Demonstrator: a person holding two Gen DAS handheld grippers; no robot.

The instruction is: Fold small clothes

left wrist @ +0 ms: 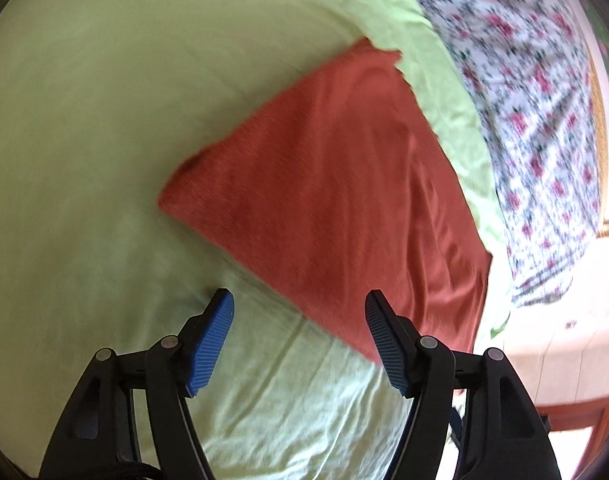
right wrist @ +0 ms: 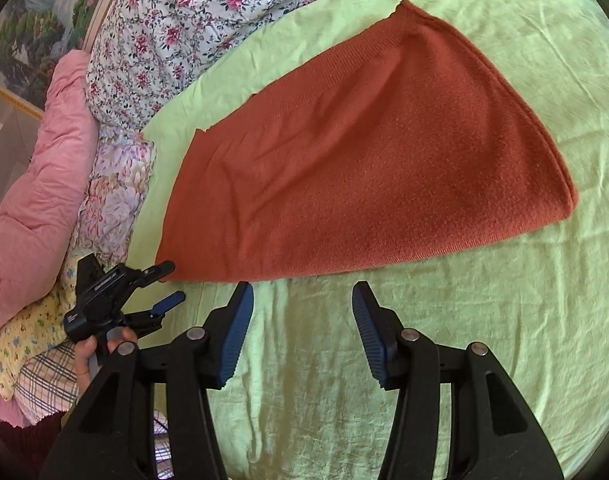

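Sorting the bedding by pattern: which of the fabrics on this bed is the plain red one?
The red garment, lying flat on the green sheet; the quilt is floral and the pink blanket is at the bed's edge.

Rust-red knit garment [right wrist: 368,160], folded flat, lying on green sheet [right wrist: 384,340]

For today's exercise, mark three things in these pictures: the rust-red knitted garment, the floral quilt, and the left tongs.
Rust-red knitted garment [right wrist: 364,168]: right wrist view, middle of its flat top layer.
Floral quilt [right wrist: 176,28]: right wrist view, its white rose-printed cover.
Left tongs [right wrist: 166,282]: right wrist view, midway between fingertips.
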